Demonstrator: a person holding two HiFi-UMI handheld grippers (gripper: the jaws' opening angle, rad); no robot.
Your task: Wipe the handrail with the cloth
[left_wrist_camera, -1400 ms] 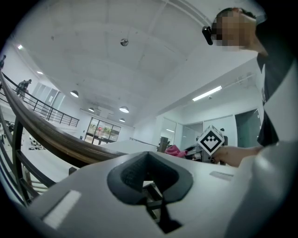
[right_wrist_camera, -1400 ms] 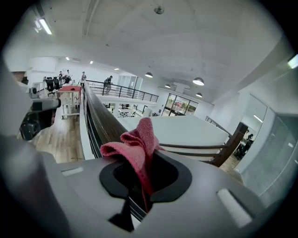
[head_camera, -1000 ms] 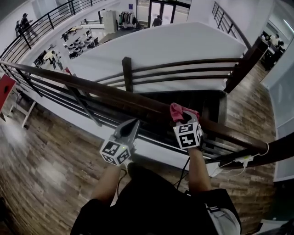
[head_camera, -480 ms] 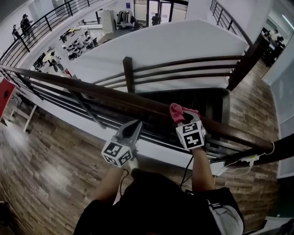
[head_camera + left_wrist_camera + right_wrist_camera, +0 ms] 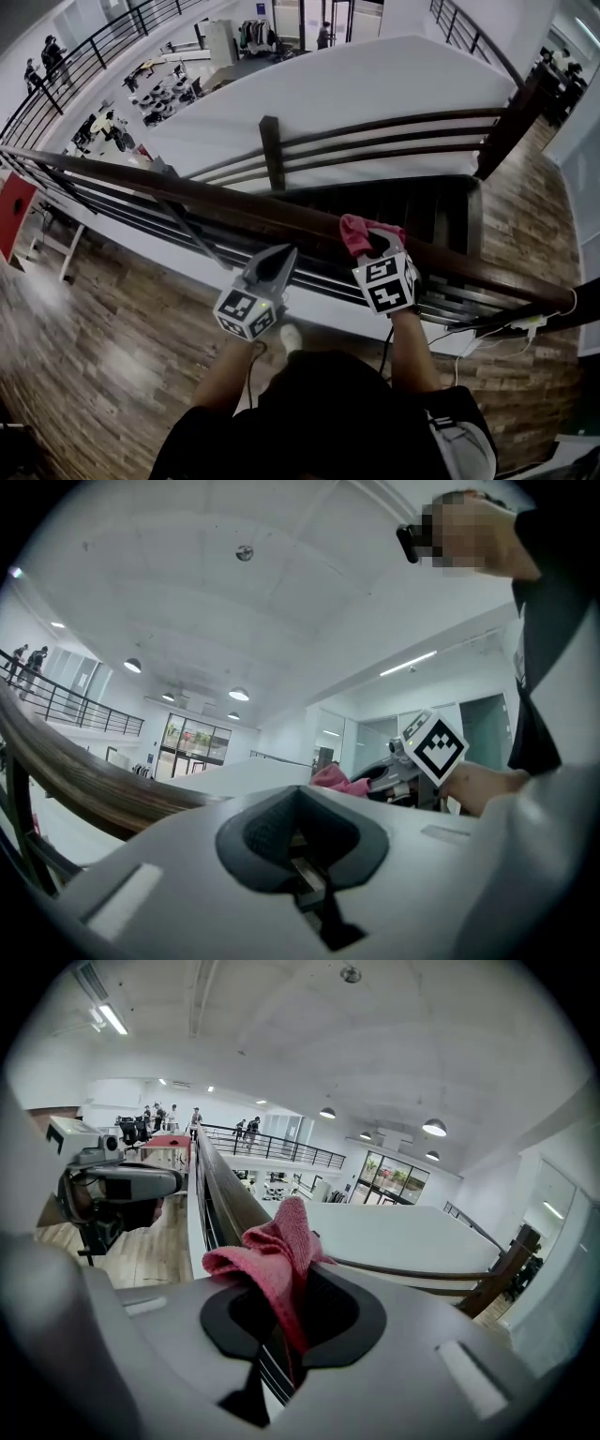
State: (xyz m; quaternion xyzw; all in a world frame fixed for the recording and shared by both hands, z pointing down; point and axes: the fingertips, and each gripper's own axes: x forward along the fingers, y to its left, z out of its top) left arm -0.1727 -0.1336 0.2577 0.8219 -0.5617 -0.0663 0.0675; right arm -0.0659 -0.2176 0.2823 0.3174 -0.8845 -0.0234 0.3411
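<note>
Right gripper view: right hand-held gripper (image 5: 289, 1309) clamps cloth (image 5: 277, 1251); cloth touches handrail (image 5: 220, 1194).

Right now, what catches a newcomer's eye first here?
The pink terry cloth, clamped in the right gripper, sits over the dark wooden handrail at the centre of the head view. The left gripper hangs shut and empty just left of it, on the rail's near side.

Crumpled pink cloth (image 5: 357, 232) sits on the dark wooden handrail (image 5: 234, 207).

The cloth (image 5: 356, 232) seems to have slid slightly leftward along the handrail (image 5: 234, 206).
</note>
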